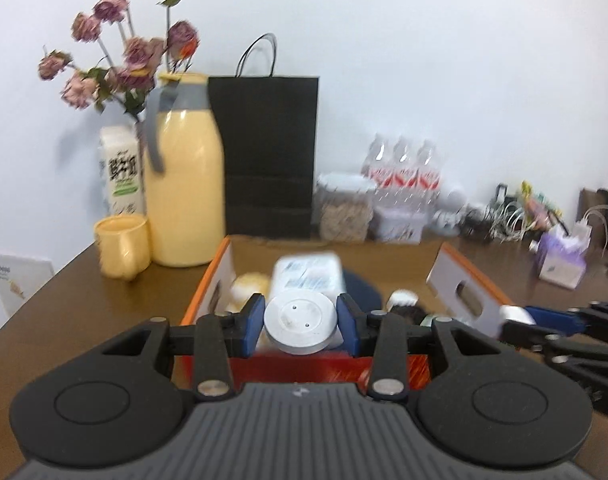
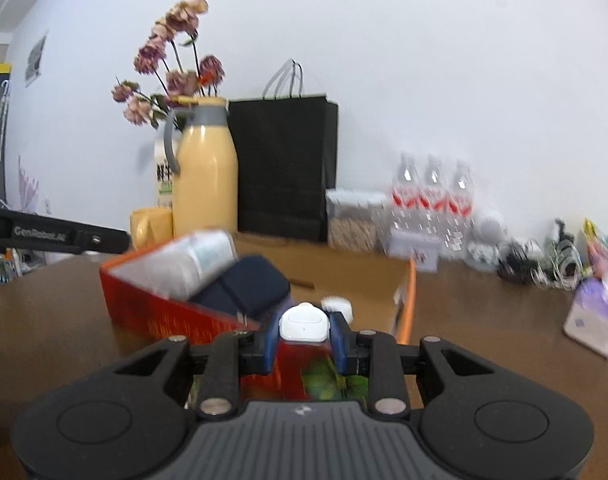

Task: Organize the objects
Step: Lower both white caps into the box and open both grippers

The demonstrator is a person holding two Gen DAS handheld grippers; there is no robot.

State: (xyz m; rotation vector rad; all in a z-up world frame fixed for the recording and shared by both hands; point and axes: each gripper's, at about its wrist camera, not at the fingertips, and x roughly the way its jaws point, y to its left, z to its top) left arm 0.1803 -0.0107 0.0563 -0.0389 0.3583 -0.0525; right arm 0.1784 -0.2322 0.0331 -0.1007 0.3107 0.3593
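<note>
Both wrist cameras sit low and close behind their grippers, looking slightly down across the box (image 1: pixel 469 292) on the table (image 2: pixel 64 312) toward the wall, the left view from the box's left, sharing the jug (image 1: pixel 186 184) and black bag (image 2: pixel 284 168).

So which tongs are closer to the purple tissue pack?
The right tongs. The purple tissue pack lies on their right side; the left tongs are farther away, over the box's other side.

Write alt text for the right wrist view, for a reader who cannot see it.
The right tongs grip a small white rounded plastic case above an open orange cardboard box on a brown wooden table. A tall yellow flask and a black paper bag stand behind.
</note>
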